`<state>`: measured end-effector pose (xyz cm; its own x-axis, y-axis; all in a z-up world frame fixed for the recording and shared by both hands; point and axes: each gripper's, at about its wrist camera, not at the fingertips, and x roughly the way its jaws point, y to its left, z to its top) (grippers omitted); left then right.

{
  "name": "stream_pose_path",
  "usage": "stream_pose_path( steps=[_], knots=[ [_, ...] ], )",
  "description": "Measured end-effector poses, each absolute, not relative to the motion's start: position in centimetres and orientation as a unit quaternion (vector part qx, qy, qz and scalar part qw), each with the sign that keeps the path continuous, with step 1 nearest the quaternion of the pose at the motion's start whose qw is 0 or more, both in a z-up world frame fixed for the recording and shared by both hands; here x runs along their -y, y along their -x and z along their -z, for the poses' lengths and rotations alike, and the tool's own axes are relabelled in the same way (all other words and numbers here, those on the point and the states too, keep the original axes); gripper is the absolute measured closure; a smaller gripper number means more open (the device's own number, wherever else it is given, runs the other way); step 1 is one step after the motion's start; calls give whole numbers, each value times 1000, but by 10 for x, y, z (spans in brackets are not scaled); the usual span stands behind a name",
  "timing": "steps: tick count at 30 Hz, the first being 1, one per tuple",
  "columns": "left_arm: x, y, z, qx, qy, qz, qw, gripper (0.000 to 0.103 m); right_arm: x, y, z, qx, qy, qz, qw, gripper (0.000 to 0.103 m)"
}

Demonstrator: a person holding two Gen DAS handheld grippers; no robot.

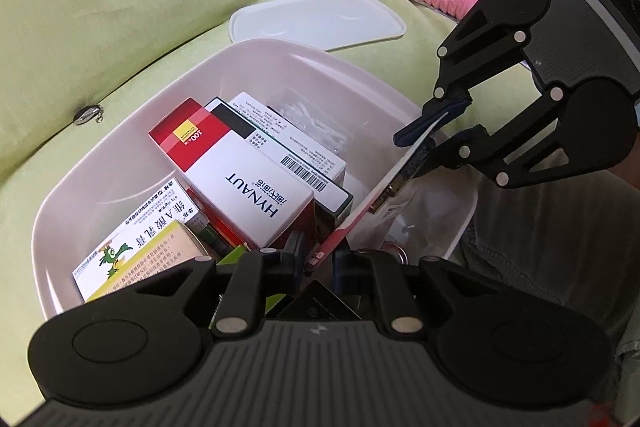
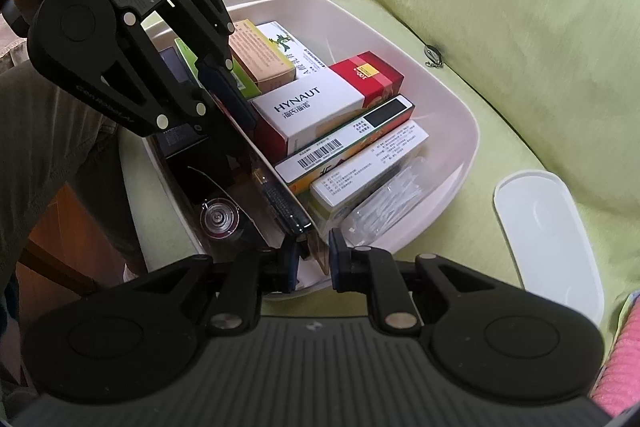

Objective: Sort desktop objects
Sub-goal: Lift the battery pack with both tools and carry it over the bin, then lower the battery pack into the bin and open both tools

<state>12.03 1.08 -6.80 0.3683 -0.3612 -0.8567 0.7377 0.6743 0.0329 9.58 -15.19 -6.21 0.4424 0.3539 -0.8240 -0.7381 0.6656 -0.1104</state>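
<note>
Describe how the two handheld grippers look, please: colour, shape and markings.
Both the left gripper and the right gripper share one design: black linkage arms with silver rivets, round black pivot discs, a ribbed grey body with a small logo, and dark blue finger pads.

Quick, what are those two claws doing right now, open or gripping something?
Left gripper: shut on one end of the flat box.
Right gripper: shut on the other end of the flat box.

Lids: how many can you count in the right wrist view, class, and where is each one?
1. The white lid lies flat on the green cover, right of the white tub and apart from it. More may lie hidden among the tub's boxes.
</note>
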Motion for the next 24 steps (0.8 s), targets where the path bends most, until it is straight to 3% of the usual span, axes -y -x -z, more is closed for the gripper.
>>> stream_pose_path(
  steps=[24],
  knots=[
    [-5, -123, 84, -464, -227, 332, 790, 88, 137, -108, 76, -424, 251, -336, 803, 85]
  ],
)
